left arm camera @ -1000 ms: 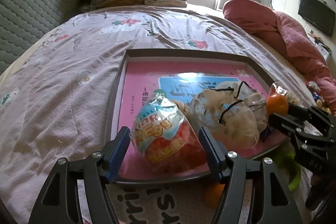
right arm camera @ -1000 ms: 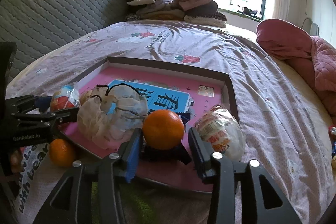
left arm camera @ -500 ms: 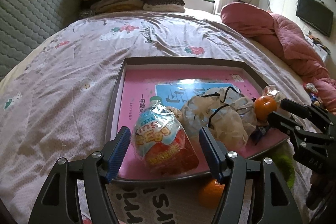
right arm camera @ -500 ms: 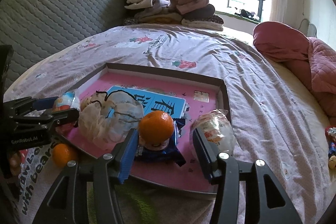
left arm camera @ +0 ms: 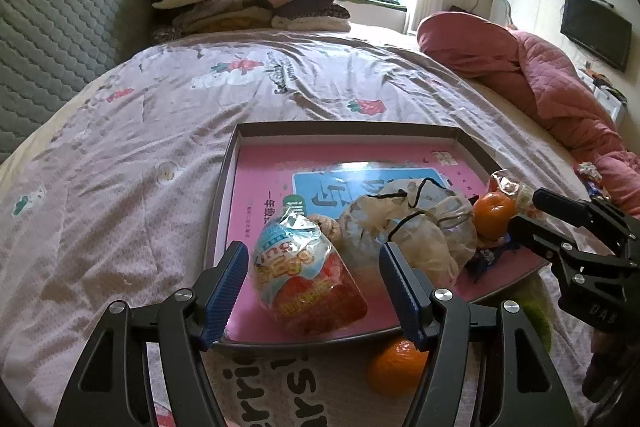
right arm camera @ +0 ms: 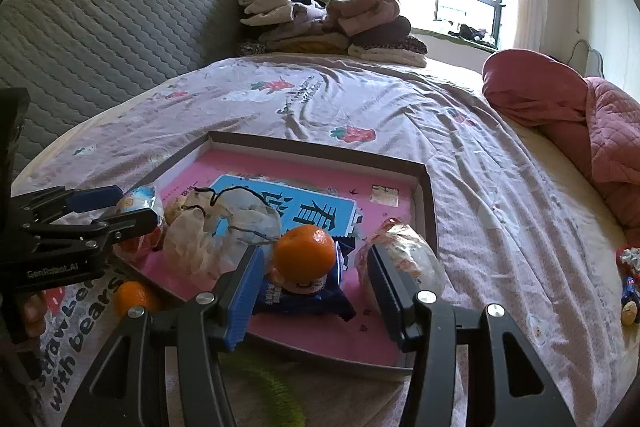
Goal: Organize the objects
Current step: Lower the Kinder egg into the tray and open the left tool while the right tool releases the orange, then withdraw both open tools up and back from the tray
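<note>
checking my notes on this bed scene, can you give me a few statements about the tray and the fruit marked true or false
1. An orange mandarin sits on a dark blue snack packet inside the shallow pink-bottomed tray. True.
2. The right claw is clamped on that mandarin. False: its jaws are opening and the pads stand clear of it.
3. A second orange mandarin lies outside the tray on the bedding. True.
4. The tray is empty. False: it also holds a tied translucent plastic bag and an egg-shaped wrapped snack.
5. The left claw stands open. True.
</note>
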The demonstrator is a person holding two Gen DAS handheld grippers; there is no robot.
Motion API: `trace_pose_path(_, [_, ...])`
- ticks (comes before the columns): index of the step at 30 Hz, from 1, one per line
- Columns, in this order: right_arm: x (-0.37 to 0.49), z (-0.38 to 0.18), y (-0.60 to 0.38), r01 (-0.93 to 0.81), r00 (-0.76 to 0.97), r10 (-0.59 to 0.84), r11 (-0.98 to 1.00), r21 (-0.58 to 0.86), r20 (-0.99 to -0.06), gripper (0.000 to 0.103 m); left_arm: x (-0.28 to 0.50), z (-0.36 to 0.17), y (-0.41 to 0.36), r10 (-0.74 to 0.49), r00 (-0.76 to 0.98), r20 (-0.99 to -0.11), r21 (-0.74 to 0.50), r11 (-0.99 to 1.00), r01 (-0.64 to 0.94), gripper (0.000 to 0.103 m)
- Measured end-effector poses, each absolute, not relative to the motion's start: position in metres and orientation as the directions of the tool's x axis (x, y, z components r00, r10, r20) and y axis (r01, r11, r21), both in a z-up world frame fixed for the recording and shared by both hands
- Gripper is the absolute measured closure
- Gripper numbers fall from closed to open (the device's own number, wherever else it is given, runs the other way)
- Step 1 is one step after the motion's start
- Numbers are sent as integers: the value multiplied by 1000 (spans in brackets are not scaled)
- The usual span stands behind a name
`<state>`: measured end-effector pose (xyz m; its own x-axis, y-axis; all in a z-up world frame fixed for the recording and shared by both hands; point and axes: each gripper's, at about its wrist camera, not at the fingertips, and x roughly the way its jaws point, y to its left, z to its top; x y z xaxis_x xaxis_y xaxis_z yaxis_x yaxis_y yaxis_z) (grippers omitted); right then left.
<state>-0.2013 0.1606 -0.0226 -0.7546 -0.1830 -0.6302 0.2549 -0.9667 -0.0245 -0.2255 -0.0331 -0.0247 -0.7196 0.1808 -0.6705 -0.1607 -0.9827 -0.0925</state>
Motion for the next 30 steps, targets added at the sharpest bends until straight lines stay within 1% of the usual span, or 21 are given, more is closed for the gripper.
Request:
trace_pose_path(1, [-201, -22, 161, 253, -756, -182, -967, -24, -629, 46, -225, -24, -32, 181, -721, -669, -91, -983, -162, 33])
trace_pose_path(3, [-200, -20, 160, 253, -757, -183, -967, -24, -627, 44, -223, -22, -31, 183, -724, -665, -91, -982, -165, 33])
trace_pose_path(15, [-196, -13, 162, 252, -767, -187, -968, -20, -615, 43, -217, -12, -29, 177, -739, -650, -82, -983, -163, 30])
trace_pose_path(30, [-197, -12, 163, 244, -768, -183, -970, -16, -613, 42, -217, -10, -28, 171, -744, -646, -74, -984, -162, 30])
